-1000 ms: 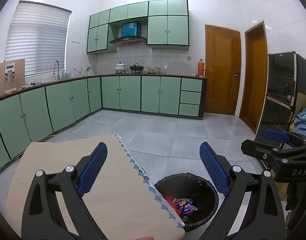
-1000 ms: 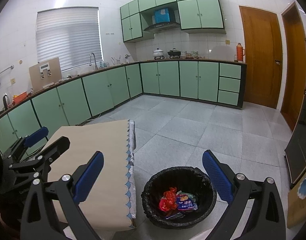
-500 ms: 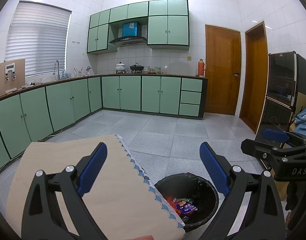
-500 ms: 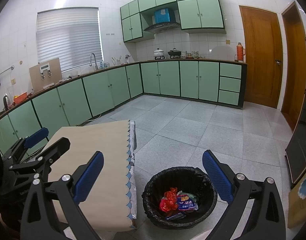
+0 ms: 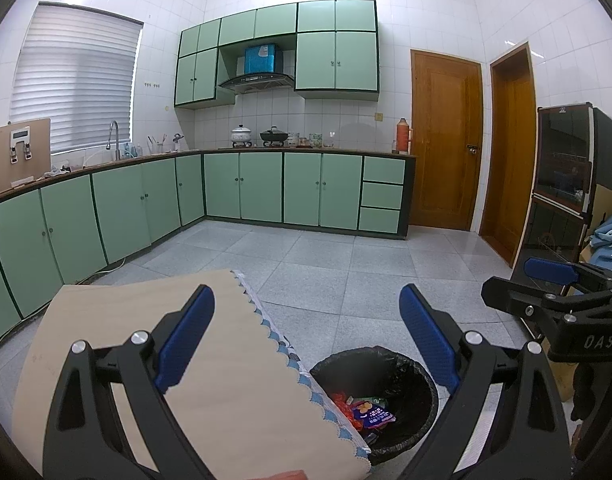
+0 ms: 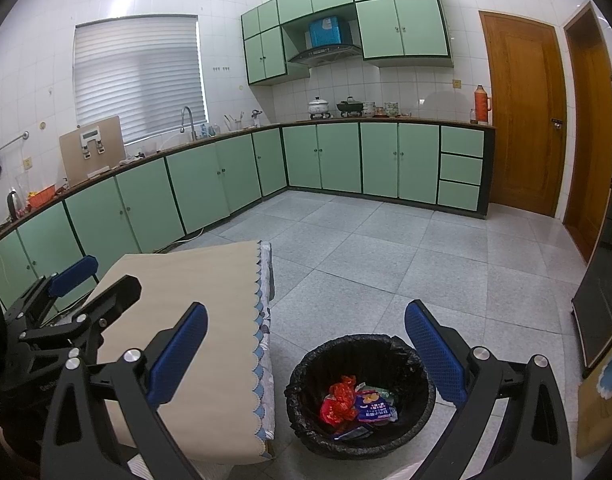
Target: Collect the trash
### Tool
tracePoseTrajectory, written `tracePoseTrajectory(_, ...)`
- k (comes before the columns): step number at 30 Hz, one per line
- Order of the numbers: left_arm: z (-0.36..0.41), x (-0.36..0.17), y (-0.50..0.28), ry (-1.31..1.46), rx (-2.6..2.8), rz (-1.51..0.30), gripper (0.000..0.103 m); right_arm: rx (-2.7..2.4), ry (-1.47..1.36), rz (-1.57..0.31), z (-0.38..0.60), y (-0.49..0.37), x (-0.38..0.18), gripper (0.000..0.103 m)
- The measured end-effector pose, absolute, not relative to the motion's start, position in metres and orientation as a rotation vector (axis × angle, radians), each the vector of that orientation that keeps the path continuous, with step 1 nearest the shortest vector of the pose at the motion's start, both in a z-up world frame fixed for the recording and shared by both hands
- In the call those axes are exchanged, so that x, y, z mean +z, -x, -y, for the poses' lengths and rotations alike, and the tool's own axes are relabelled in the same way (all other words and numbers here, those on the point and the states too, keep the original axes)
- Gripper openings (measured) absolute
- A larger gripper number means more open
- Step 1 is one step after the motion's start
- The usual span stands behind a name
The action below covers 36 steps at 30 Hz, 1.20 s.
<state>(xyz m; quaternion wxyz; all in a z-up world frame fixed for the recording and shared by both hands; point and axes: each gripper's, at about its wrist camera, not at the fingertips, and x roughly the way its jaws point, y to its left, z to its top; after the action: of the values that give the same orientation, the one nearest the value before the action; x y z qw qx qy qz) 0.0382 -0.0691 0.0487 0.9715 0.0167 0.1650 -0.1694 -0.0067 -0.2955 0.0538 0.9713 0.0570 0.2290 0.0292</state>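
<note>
almost nothing has changed in the last second. both tools hang in the same spots as before, and the table looks as bare as it did. that tells me the picking up is likely done, because the trash sits in the bin and i see none left on the table.

on the far left the long counter (image 6: 117, 172) has smooth green doors and a brown top. a flat wooden board (image 6: 91, 148) leans there.

next comes the table (image 5: 117, 320). its cloth is pale tan and smooth, with a wavy blue edge like little shells.

the left gripper (image 5: 306, 340) hangs over that table edge. its two fingers are spread wide and hold nothing. the pads (image 5: 183, 342) are blue and bumpy, on black hard arms with shiny round screws.

right of the table, on the speckled grey floor, stands the round trash bin (image 6: 301, 376). a crinkly black bag lines it. the trash (image 6: 358, 400) lies at the bottom: a crumpled red wrapper and a blue packet.

the right gripper (image 6: 306, 348) hangs just above the bin, spread wide too, with nothing in it.

far right are two brown wooden doors (image 6: 522, 112), smooth and tall.
</note>
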Motion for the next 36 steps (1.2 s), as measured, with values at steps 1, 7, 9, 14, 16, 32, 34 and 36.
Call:
tracePoseTrajectory(1,0.0689,0.0486,-0.0382,-0.033,-0.343,-0.334,0.09,0.06,-0.114,-0.462,0.2949,0.0064,0.0544,0.097)
tracePoseTrajectory(7,0.0686,0.0487,-0.0383,-0.034,-0.343,-0.332,0.09,0.062,-0.113,-0.461,0.2926,0.0055,0.0553,0.097)
tracePoseTrajectory(9,0.0686,0.0491,-0.0384,-0.034,-0.342,-0.332,0.09,0.062,-0.113,-0.461,0.2915,0.0053,0.0555,0.097)
tracePoseTrajectory(14,0.0687,0.0489,-0.0383,-0.034,-0.342,-0.332,0.09,0.06,-0.115,-0.463,0.2912,0.0052,0.0552,0.097)
tracePoseTrajectory(16,0.0687,0.0486,-0.0384,-0.033,-0.344,-0.333,0.09,0.061,-0.115,-0.464,0.2906,0.0036,0.0544,0.097)
tracePoseTrajectory(32,0.0686,0.0482,-0.0409,-0.031,-0.344,-0.343,0.09,0.064,-0.122,-0.473,0.298,-0.0028,0.0506,0.097)
tracePoseTrajectory(34,0.0684,0.0479,-0.0411,-0.033,-0.343,-0.344,0.09,0.064,-0.122,-0.472,0.2988,-0.0026,0.0507,0.097)
tracePoseTrajectory(36,0.0693,0.0482,-0.0422,-0.034,-0.341,-0.346,0.09,0.064,-0.123,-0.473,0.2992,-0.0028,0.0499,0.097)
